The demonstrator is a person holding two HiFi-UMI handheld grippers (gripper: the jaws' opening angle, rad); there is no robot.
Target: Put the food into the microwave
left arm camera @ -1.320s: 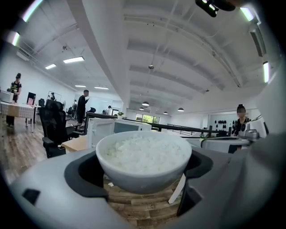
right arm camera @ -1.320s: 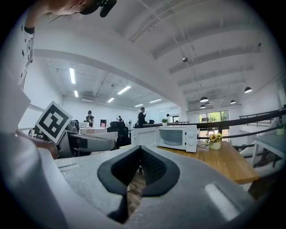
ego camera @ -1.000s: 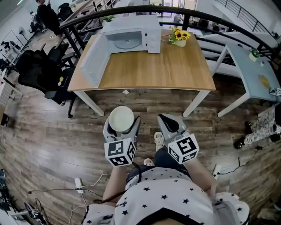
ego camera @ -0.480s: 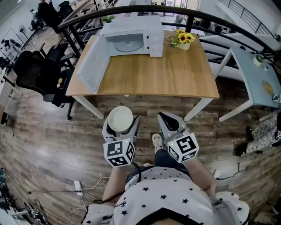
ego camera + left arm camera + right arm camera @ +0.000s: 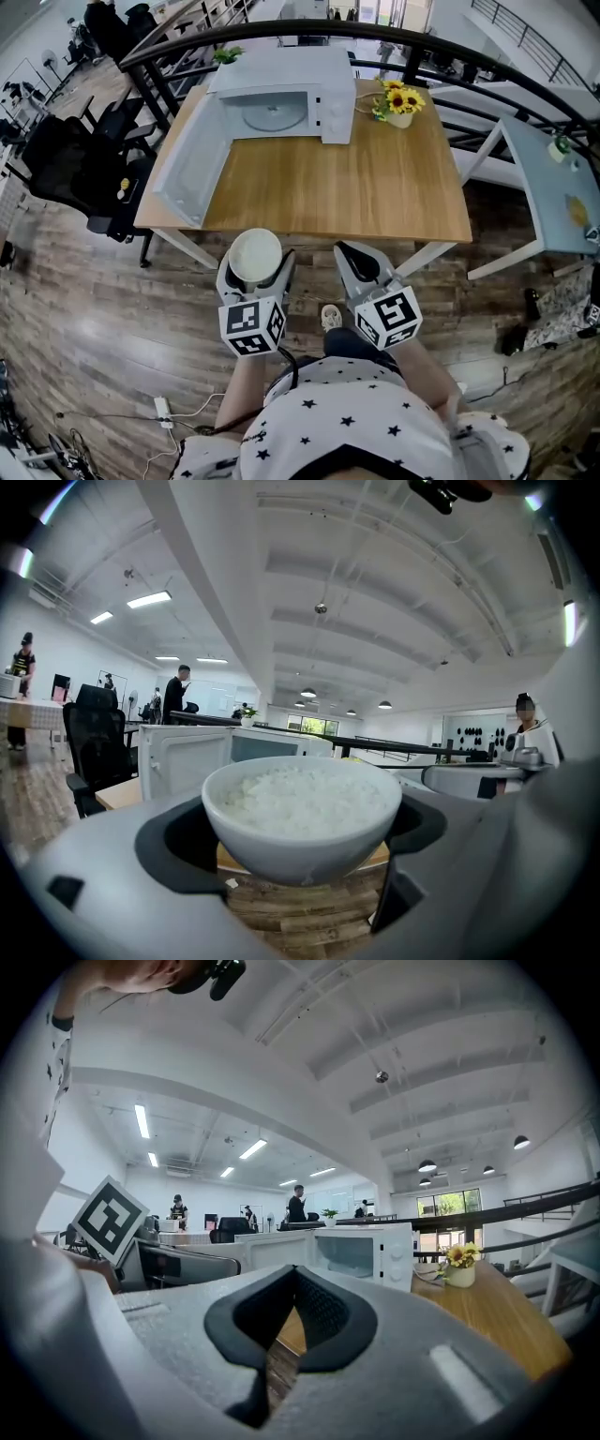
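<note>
Head view: I stand short of the table [image 5: 375, 187], my left gripper [image 5: 255, 277] clamped on the bowl of rice [image 5: 255, 251] and my right gripper [image 5: 361, 267] closed and empty. The microwave [image 5: 281, 80] has its door [image 5: 187, 169] swung open, with no food inside yet.

Left gripper view: the white bowl sits level between the jaws, heaped with plain rice [image 5: 300, 794].

Right gripper view: jaws together on nothing, microwave ahead.
</note>
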